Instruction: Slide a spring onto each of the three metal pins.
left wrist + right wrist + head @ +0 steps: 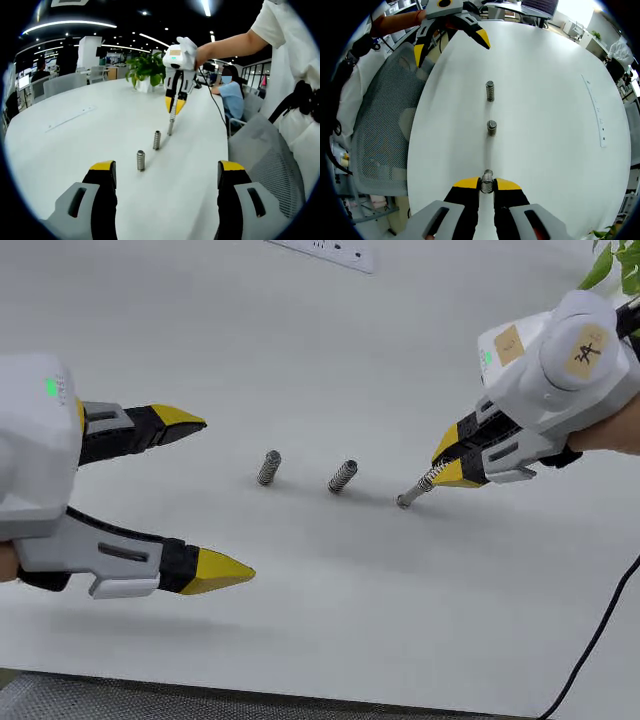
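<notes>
Nearest, I read the white left gripper (215, 495) with yellow-tipped black jaws as standing wide apart. It holds nothing and touches nothing, hovering over the bare white workbench top (330, 640).

Beyond it, three small grey metal pins stand in a row on the bench:
- The first pin (269, 467) is closest to the left gripper. It stands upright with a coil spring around it.
- The second pin (342, 476) is just beside it, also upright with a spring around it.
- The third pin (404, 500) leans, with its bare lower end on the bench.

The silver wire coil spring (428, 481) sits over the upper part of the third pin. The white right gripper (443, 472), also with yellow-tipped black jaws, is clamped on this spring. In the right gripper view I see its jaws nearly together, with the spring's top end pinched between the yellow tips.

A black cable (600, 630) trails across the bench on the right. A white power strip (325, 250) lies at the far edge of the bench. Green plant leaves (615, 265) show at the far right corner.
</notes>
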The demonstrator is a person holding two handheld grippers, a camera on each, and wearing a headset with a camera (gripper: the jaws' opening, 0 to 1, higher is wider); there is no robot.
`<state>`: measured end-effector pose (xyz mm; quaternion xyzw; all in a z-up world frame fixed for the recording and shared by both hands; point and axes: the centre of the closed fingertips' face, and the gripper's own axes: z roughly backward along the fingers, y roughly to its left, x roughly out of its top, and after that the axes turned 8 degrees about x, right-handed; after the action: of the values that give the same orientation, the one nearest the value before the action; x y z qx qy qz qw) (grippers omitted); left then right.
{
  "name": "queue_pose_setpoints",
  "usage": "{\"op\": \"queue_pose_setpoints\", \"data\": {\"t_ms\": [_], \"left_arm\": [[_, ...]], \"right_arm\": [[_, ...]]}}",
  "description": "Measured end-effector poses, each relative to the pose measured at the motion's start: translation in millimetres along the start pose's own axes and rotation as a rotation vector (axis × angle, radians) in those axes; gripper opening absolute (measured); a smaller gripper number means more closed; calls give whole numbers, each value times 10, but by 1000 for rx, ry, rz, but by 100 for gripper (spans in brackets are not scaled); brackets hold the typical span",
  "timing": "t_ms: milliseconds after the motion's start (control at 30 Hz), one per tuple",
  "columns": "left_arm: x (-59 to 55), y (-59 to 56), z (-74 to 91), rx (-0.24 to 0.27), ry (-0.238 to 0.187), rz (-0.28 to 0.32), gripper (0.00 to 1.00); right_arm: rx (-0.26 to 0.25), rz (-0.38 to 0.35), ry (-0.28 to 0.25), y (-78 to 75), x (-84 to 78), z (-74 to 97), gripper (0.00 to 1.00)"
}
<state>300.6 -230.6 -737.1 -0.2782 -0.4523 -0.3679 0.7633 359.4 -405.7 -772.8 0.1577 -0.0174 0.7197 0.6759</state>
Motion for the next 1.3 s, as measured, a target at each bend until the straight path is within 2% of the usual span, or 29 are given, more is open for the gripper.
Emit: {"op": "queue_pose_setpoints", "data": {"t_ms": [267,900,1300], "left_arm": [[2,-4,-8,-2,0,4,82],[-11,-16,-16,-5,5,9,81],[-18,-20,-18,-6,6,14,81]], "right_arm": [[5,-7,1,-11,-32,-47,6],[21,5,22,-29,-79,-295,7],[23,5,27,-98,-137,-390,7]]}}
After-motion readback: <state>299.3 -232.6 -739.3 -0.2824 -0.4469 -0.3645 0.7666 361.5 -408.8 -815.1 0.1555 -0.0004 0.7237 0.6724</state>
